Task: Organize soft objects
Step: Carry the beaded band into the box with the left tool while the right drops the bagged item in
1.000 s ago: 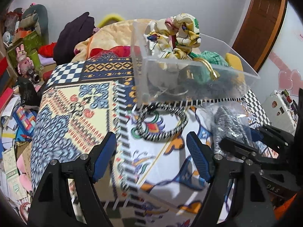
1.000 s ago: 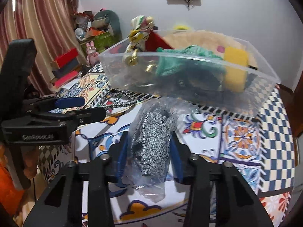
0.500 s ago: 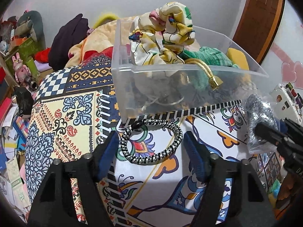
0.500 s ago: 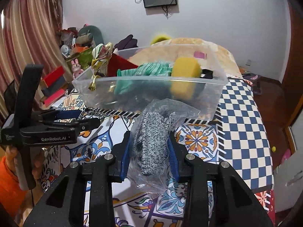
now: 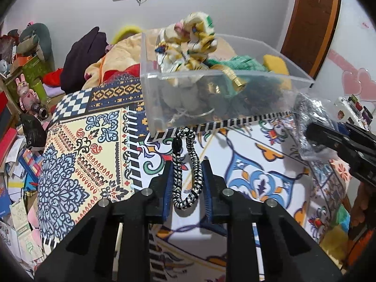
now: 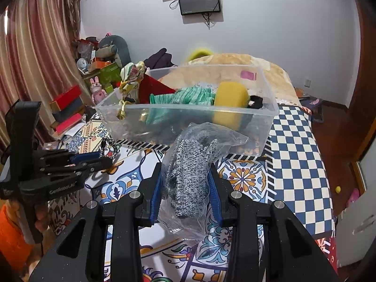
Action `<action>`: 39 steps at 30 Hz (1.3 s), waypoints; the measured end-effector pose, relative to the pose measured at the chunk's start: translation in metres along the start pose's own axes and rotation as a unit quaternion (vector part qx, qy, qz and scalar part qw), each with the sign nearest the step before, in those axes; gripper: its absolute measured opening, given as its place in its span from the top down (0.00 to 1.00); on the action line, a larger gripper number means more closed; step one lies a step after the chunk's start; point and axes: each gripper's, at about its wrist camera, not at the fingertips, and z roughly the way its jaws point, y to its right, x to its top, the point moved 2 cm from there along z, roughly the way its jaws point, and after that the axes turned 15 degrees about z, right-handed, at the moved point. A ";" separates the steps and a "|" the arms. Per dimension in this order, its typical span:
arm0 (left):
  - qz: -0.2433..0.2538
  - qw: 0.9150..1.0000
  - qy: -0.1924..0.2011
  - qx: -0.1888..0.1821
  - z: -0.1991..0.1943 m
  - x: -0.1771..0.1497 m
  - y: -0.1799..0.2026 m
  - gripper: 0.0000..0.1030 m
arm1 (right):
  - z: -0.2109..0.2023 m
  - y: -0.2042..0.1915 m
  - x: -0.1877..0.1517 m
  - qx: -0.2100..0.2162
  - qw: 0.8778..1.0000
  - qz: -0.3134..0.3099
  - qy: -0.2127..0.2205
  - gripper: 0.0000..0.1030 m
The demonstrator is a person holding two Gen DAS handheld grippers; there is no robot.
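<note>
Even, bright indoor light, soft shadows, strong fisheye bending with dark corners, slight blur throughout.

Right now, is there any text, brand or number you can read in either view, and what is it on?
"GenRoboLAI", with the last letters uncertain, white print on the body of the left gripper, seen in the right wrist view.
Packages at the table's right edge: markings too small to read.
Boxes and papers on the floor at left: print too blurred to read.
Nothing else legible.
</note>
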 end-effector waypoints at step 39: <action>0.020 0.995 0.097 -0.019 0.008 0.128 0.012 0.78 | 0.019 -0.003 0.092 -0.020 0.997 -0.038 0.069 0.68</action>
